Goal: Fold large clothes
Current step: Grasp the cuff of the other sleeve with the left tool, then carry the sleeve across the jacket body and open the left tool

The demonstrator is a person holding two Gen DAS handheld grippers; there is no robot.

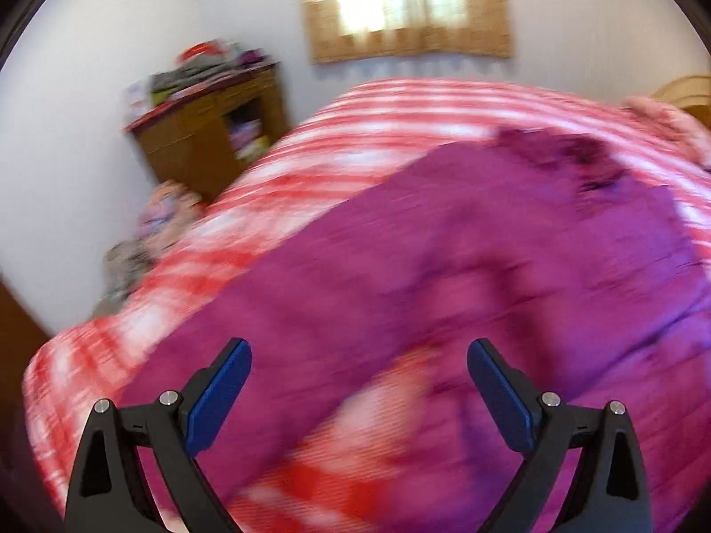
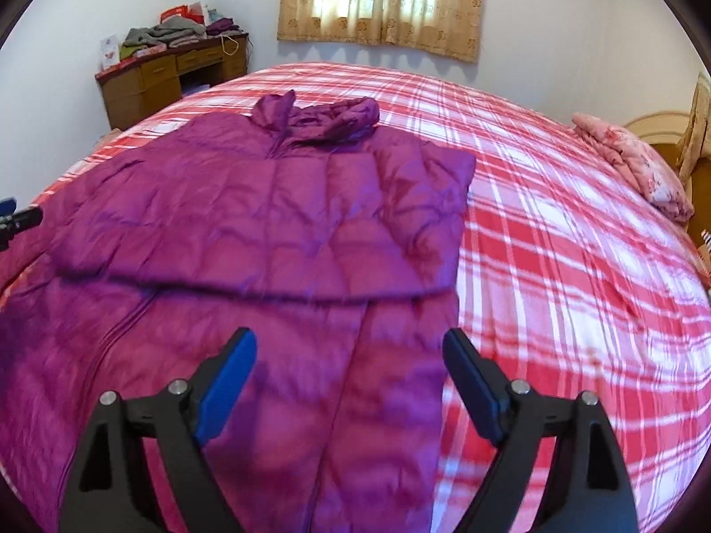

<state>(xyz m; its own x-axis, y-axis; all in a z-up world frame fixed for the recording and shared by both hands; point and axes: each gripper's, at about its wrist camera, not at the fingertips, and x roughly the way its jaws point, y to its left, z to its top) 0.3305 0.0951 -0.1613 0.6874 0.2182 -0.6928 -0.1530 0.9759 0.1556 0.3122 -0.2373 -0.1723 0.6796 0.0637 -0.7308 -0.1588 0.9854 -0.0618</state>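
Observation:
A long magenta quilted coat (image 2: 266, 231) lies flat on the red and white plaid bed (image 2: 555, 222), hood toward the far wall and both sleeves folded across its front. My right gripper (image 2: 350, 342) hovers over the coat's lower right part, jaws wide apart with nothing between the blue pads (image 2: 231, 382). In the blurred left wrist view the coat (image 1: 444, 266) fills the middle, and my left gripper (image 1: 359, 351) stands open above it, holding nothing. The left gripper's tip (image 2: 13, 217) shows at the left edge of the right wrist view.
A wooden desk (image 2: 169, 75) piled with folded clothes stands at the back left against the wall. A curtained window (image 2: 382, 0) is behind the bed. A pink folded quilt (image 2: 635, 164) lies at the bed's right end by the headboard.

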